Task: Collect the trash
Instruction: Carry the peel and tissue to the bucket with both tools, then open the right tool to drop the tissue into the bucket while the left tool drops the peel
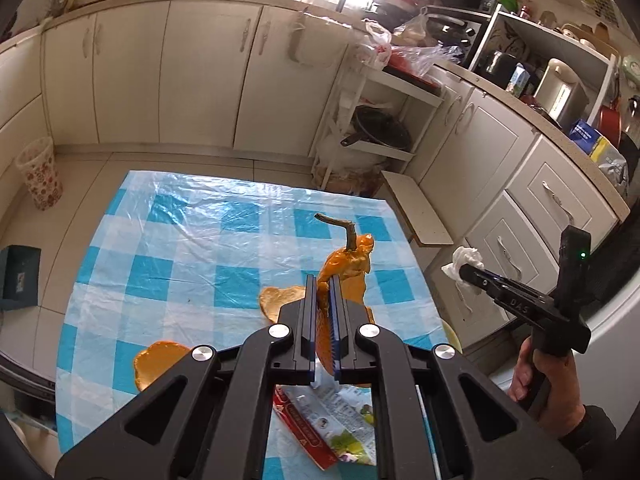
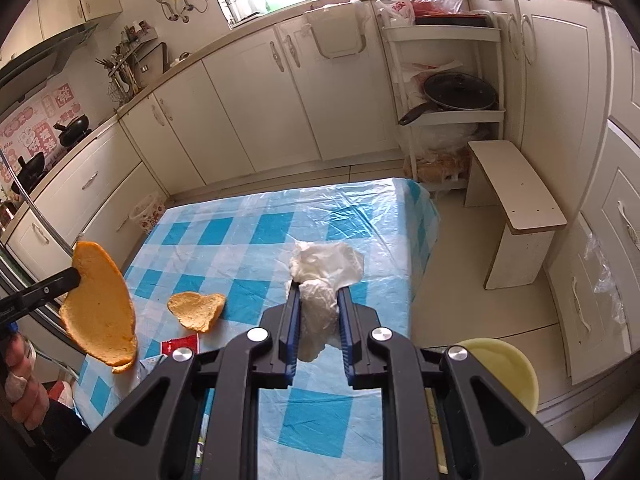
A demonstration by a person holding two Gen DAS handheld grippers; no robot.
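Observation:
My left gripper (image 1: pixel 324 280) is shut on a large orange peel with a dark stem (image 1: pixel 346 264) and holds it above the blue-checked table (image 1: pixel 180 248); the peel also shows in the right wrist view (image 2: pixel 100 304). My right gripper (image 2: pixel 319 294) is shut on a crumpled white tissue (image 2: pixel 320 276), held above the table; it shows in the left wrist view (image 1: pixel 466 266) off the table's right edge. Two more orange peels (image 1: pixel 278 300) (image 1: pixel 158 362) lie on the table, one also in the right wrist view (image 2: pixel 196 310). A red-and-green snack wrapper (image 1: pixel 328 424) lies near the front edge.
A yellow bin (image 2: pixel 508 372) stands on the floor right of the table. A wooden stool (image 2: pixel 512 208) and a white rack with a pan (image 2: pixel 452 96) are beyond it. A patterned wastebasket (image 1: pixel 40 172) stands at the far left. Cabinets surround the room.

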